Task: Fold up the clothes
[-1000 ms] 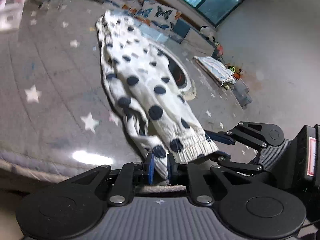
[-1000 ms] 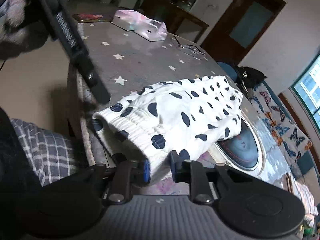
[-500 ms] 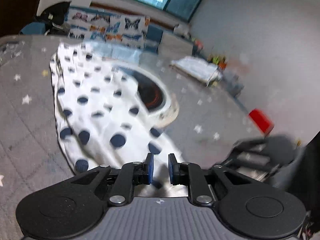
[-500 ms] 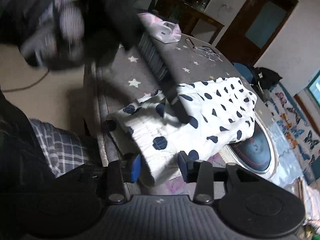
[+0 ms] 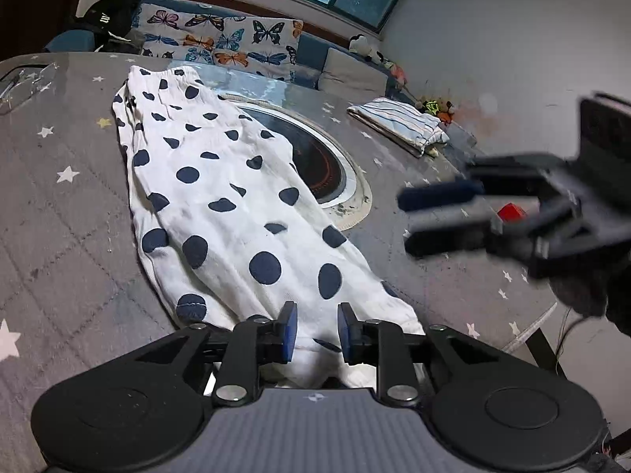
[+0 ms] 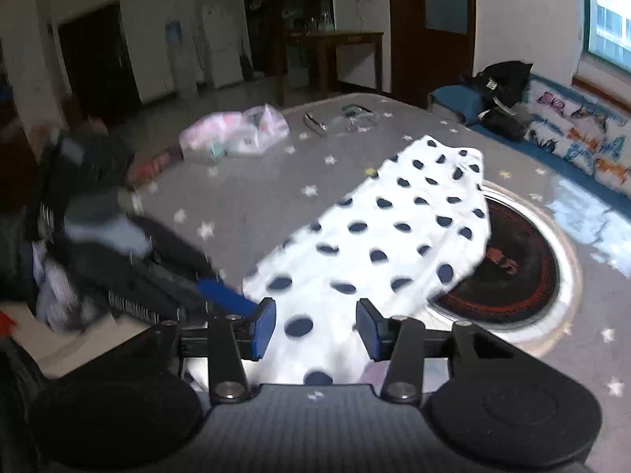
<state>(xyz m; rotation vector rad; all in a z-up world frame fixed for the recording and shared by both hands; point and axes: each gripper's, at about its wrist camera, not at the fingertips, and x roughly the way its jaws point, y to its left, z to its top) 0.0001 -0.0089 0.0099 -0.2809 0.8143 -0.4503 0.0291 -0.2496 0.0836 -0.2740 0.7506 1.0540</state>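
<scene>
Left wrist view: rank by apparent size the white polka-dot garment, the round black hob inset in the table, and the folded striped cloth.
1. White polka-dot garment, by far the largest.
2. Round black hob, partly covered by the garment.
3. Folded striped cloth, smallest, though it lies farther from the camera, so its true size is unsure.

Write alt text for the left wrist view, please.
White dotted pants lie flat along a grey starred table, partly covering a round inset cooktop. The open left gripper sits at their near cuff, with the blurred right gripper alongside and a folded striped cloth beyond.
</scene>
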